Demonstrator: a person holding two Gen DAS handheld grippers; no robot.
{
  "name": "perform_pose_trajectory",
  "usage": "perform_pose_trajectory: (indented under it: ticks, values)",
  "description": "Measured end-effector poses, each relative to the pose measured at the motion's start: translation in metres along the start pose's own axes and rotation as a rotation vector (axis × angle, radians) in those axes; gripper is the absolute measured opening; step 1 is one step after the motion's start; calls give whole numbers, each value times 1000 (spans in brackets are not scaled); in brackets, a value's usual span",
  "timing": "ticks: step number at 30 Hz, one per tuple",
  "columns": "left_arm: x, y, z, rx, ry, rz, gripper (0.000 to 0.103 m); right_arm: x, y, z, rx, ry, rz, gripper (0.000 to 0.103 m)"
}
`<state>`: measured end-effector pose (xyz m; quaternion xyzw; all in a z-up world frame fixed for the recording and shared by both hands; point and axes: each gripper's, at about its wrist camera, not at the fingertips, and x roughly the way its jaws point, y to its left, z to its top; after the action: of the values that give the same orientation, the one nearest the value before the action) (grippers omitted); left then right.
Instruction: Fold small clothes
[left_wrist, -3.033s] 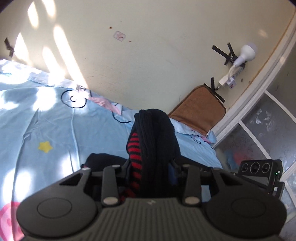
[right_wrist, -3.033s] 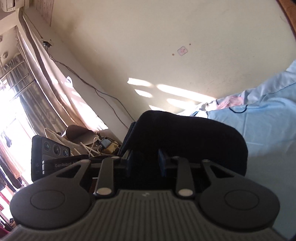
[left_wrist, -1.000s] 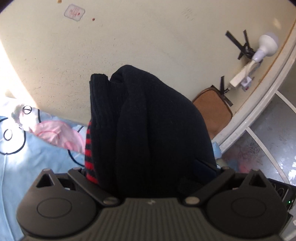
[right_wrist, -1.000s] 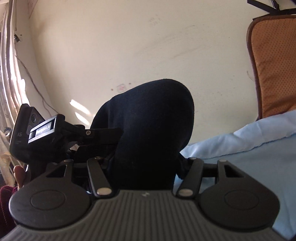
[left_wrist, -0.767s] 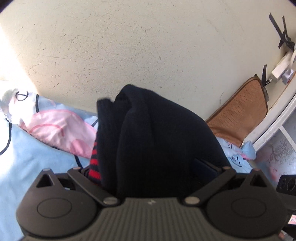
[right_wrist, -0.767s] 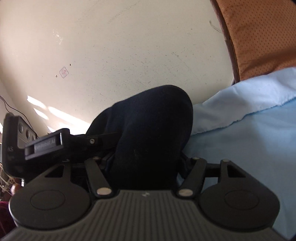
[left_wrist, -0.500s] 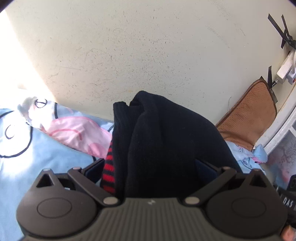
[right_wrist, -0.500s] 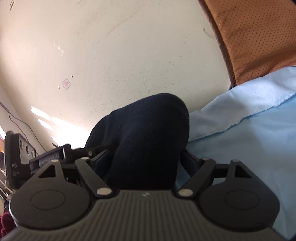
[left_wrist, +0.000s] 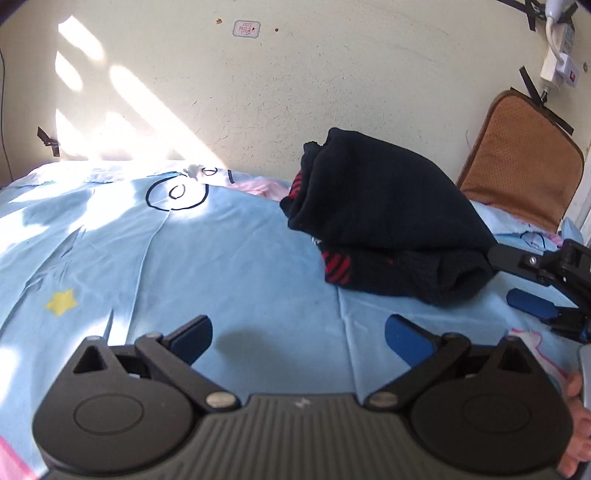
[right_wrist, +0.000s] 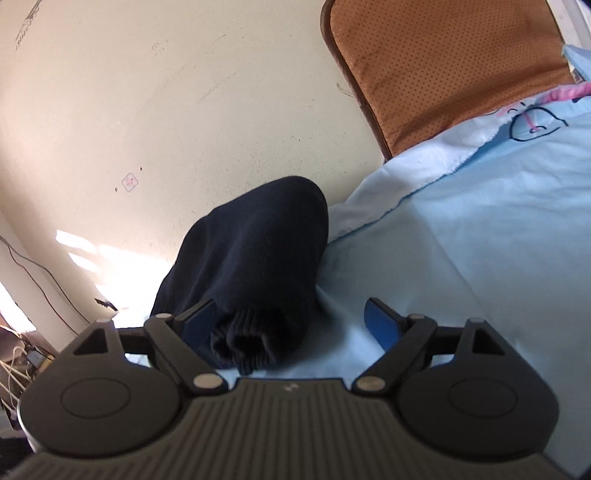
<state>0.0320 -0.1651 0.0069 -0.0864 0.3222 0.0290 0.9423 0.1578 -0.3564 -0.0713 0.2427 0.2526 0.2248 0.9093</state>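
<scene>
A folded dark navy knit garment (left_wrist: 388, 218) with red stripes at its edge lies bunched on the light blue bedsheet (left_wrist: 221, 266) near the wall. My left gripper (left_wrist: 299, 334) is open and empty, drawn back from the garment. My right gripper (right_wrist: 291, 325) is open, its left finger beside the garment's ribbed end (right_wrist: 251, 269), not clamping it. The right gripper also shows in the left wrist view (left_wrist: 517, 277) at the garment's right end.
A cream wall (left_wrist: 295, 92) runs behind the bed. A brown cushion (left_wrist: 521, 158) leans on it at the right, also in the right wrist view (right_wrist: 443, 66). A white plug and taped cable (left_wrist: 554, 66) hang above. Pink print (left_wrist: 258, 186) lies behind the garment.
Both grippers have opened and let go of the garment, which now rests on the sheet. My left gripper has pulled back and away from it.
</scene>
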Motion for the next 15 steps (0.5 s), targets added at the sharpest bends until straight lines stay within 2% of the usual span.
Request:
perform_pose_trajectory:
  ticks: [2, 7, 12, 15]
  values:
    - [-9, -1, -8, 10, -1, 27, 103, -15, 3, -11, -19, 9, -12, 89]
    - [-27, -5, -25, 19, 9, 60, 103, -64, 16, -43, -124, -41, -55, 89]
    - [-36, -9, -38, 47, 12, 79, 103, -96, 28, -70, -219, -104, -116, 90]
    - [-44, -14, -46, 74, 12, 81, 103, -108, 31, -80, -230, -122, -141, 91]
